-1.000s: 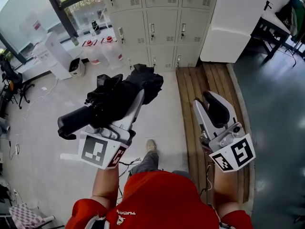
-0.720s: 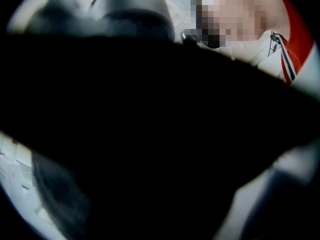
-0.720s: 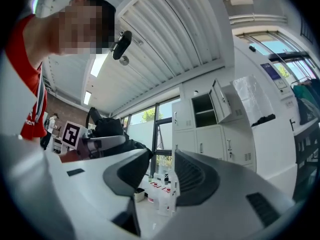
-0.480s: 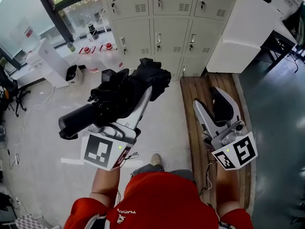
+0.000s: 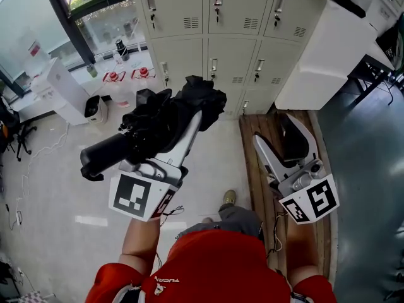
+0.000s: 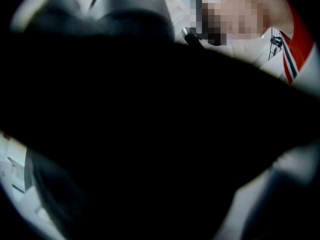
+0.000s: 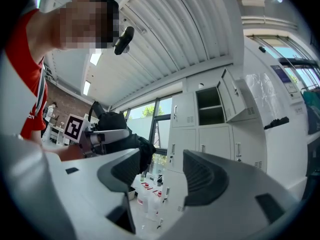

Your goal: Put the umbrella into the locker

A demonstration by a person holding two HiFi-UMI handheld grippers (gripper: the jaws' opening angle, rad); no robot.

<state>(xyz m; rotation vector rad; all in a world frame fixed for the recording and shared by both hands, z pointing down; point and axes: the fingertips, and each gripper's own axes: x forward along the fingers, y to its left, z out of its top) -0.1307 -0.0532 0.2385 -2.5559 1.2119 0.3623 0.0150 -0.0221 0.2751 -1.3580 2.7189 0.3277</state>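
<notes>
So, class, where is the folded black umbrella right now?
In the head view the umbrella sits left of centre, gripped by the left gripper, held above the floor in front of the grey lockers.

Passage: bare floor (image 5: 214,163) up to lockers (image 5: 218,49) | Entry: one open compartment (image 7: 210,106) | Obstacles: white cabinet (image 5: 322,55) right, bottles (image 5: 144,74) left
</notes>
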